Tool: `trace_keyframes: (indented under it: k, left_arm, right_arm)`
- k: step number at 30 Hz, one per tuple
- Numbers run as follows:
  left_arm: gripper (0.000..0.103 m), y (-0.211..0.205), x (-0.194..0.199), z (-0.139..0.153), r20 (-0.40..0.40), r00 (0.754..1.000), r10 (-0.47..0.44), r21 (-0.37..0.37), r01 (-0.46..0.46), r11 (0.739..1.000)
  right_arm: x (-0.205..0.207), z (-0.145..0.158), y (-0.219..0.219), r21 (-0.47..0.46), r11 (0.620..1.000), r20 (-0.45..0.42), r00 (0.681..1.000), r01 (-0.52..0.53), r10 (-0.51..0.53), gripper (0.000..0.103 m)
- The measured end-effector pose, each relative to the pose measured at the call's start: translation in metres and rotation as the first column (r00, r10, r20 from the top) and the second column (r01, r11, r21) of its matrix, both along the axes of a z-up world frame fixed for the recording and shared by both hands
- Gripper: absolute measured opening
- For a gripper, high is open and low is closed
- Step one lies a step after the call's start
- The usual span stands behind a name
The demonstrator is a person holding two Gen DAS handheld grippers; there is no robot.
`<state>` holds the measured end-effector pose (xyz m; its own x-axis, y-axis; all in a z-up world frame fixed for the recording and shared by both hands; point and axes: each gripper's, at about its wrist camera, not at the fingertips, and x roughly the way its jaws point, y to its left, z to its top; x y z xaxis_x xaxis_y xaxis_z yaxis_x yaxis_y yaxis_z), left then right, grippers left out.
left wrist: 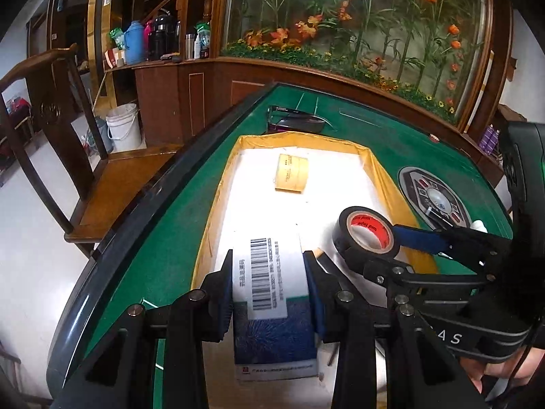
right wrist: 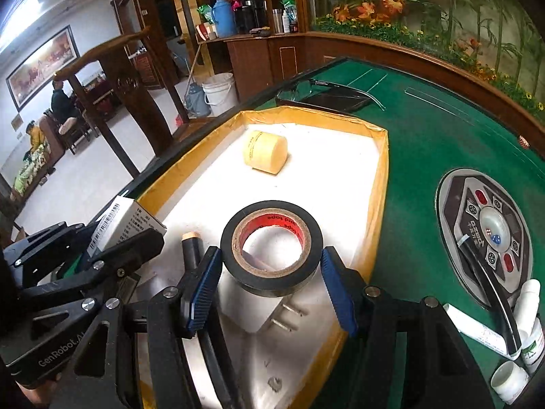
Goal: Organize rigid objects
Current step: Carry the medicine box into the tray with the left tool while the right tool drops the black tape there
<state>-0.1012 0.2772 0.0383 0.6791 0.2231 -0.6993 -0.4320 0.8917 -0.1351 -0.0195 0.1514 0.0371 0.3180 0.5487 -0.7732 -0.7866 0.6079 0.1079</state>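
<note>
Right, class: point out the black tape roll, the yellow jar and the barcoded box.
black tape roll [right wrist: 272,274]: right wrist view, on its black outer band.
yellow jar [right wrist: 264,151]: right wrist view, on its curved side.
barcoded box [left wrist: 269,272]: left wrist view, on its white barcode label.

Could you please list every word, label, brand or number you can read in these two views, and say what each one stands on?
"GenRobot.AI": on the left gripper body, right wrist view.
"A S": end of a partly hidden word on the right gripper body.
"tape": inside the core of the black tape roll; the word before it is unclear.
Barcode and small print on the box: too small to read.
Print on the yellow roll: too small.
</note>
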Motion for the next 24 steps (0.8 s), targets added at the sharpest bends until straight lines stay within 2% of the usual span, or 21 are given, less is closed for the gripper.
trace_keyframes:
  k: [2,5,18,24]
  left_arm:
    - [0.039,0.005,0.003,-0.005,-0.013,1.000,0.010,-0.011,-0.010,1.000]
    - [0.039,0.011,0.004,-0.011,-0.026,0.999,0.018,-0.022,-0.019,1.000]
    - [0.041,0.007,-0.002,-0.018,-0.034,0.999,0.038,0.000,-0.038,0.999]
    - [0.054,0.001,-0.009,-0.014,-0.029,0.999,0.043,-0.016,-0.044,0.999]
  right_arm:
    - [0.001,-0.003,0.004,-0.012,1.000,0.004,1.000,-0.004,0.004,0.059]
    - [-0.004,-0.005,0.008,-0.045,0.999,0.056,0.998,-0.011,0.014,0.059]
    - [-0.008,-0.004,0.011,-0.064,0.997,0.081,0.996,-0.035,0.040,0.060]
    - [-0.006,0.001,-0.001,-0.022,1.000,0.068,0.997,-0.019,0.021,0.060]
